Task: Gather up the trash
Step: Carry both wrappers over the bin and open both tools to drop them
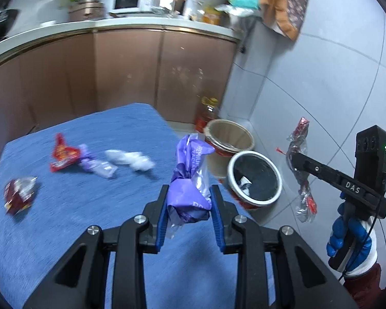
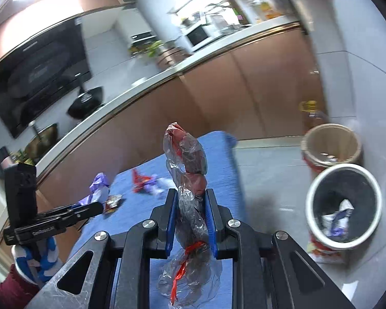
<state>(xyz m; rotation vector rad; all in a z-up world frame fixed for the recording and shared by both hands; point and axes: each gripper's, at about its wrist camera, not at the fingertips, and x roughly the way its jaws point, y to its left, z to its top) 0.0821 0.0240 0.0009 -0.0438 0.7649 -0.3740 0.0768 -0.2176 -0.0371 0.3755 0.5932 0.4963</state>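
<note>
A kitchen floor holds a blue mat beside brown cabinets. Both grippers carry trash. The left gripper clamps a purple wrapper; the right gripper pinches a clear wrapper. Next, judged: bring each over the black bin and release. The empty tan bin touches it, risking a misdrop. More wrappers lie on the mat.

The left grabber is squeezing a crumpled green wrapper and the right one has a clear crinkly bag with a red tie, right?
Almost. The crumpled wrapper in the left gripper is purple, not green; the left wrist view shows it. The right gripper does hold the clear crinkly plastic bag with a red tie.
</note>
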